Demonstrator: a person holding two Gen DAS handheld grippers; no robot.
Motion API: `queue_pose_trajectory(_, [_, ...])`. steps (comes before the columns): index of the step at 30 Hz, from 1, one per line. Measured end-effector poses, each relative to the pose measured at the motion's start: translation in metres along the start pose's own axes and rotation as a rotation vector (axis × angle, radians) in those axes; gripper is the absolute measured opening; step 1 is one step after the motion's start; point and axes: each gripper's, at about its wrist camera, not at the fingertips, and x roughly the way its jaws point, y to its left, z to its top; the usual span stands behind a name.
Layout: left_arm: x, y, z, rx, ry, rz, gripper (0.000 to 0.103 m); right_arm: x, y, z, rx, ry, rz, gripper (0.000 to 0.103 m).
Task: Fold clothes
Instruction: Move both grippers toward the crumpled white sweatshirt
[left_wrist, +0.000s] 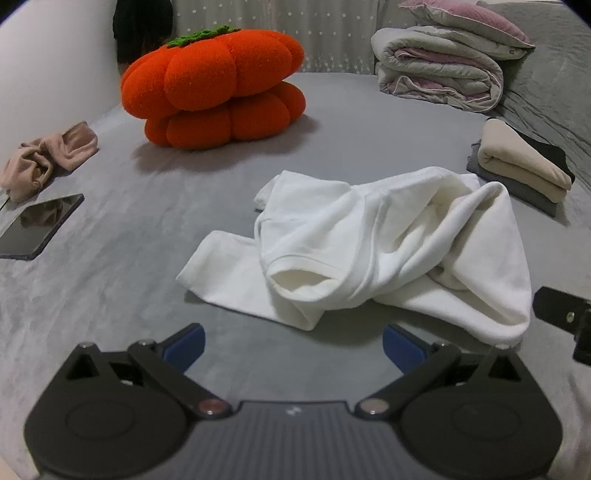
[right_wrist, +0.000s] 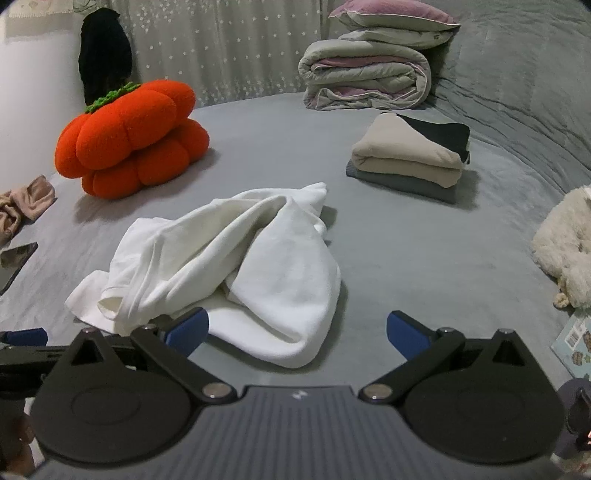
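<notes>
A crumpled white T-shirt (left_wrist: 369, 243) lies in a heap on the grey bed (left_wrist: 147, 258), its sleeve opening facing me. My left gripper (left_wrist: 293, 341) hovers open just short of the shirt's near edge, with nothing between its blue pads. In the right wrist view the same white T-shirt (right_wrist: 229, 266) lies ahead and slightly left. My right gripper (right_wrist: 297, 332) is open too, and its left pad sits against the shirt's near hem. A stack of folded clothes (right_wrist: 410, 158), beige over grey with a black piece, rests beyond the shirt to the right.
An orange pumpkin cushion (left_wrist: 214, 88) sits at the back left. A rolled quilt and pillow (right_wrist: 369, 74) lie at the back. A pink garment (left_wrist: 48, 158) and a dark tablet (left_wrist: 37, 225) lie at the left. A fluffy white toy (right_wrist: 569, 251) is at the right edge.
</notes>
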Motion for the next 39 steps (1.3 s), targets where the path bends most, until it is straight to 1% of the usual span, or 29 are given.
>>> queue_pose_trajectory(8, [0.002, 0.004, 0.002, -0.012, 0.000, -0.008, 0.103, 0.005, 0.006, 0.000, 0.010, 0.009, 0.006, 0.103])
queue_pose_trajectory(23, [0.002, 0.013, 0.002, -0.050, 0.006, 0.001, 0.102, 0.010, 0.013, 0.003, 0.028, 0.031, 0.013, 0.103])
queue_pose_trajectory(39, [0.002, 0.015, 0.004, -0.057, 0.015, 0.003, 0.103, 0.010, 0.016, 0.009, 0.029, 0.052, 0.016, 0.103])
